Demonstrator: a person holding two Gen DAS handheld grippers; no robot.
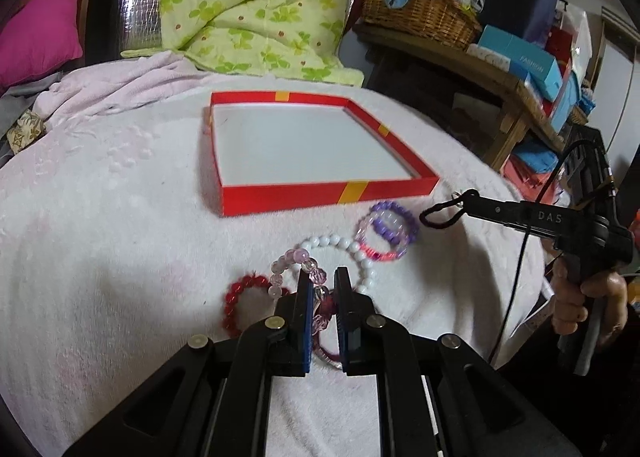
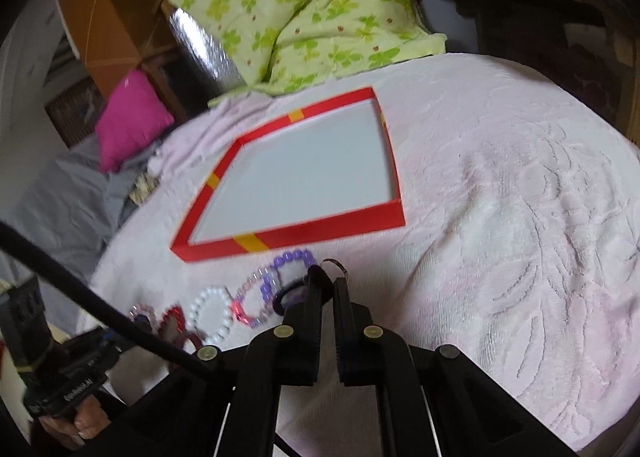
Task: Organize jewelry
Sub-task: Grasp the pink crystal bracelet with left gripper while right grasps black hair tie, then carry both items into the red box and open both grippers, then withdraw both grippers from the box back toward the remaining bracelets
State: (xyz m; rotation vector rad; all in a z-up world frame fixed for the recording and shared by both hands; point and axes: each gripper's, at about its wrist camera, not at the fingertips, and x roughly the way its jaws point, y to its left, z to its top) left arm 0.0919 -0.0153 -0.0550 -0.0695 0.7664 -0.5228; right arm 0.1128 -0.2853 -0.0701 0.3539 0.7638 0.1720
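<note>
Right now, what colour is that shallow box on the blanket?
Red box with yellow stripes, white inside; the left wrist view shows it best.

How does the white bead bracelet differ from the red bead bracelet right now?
The white bead bracelet has opaque white beads and forms a larger loop; the red bead bracelet has glossy red beads and a smaller loop. The white one lies nearer the red tray; the red one lies farther from it, left of the left gripper. Both rest flat on the pale blanket, outside the tray.
</note>
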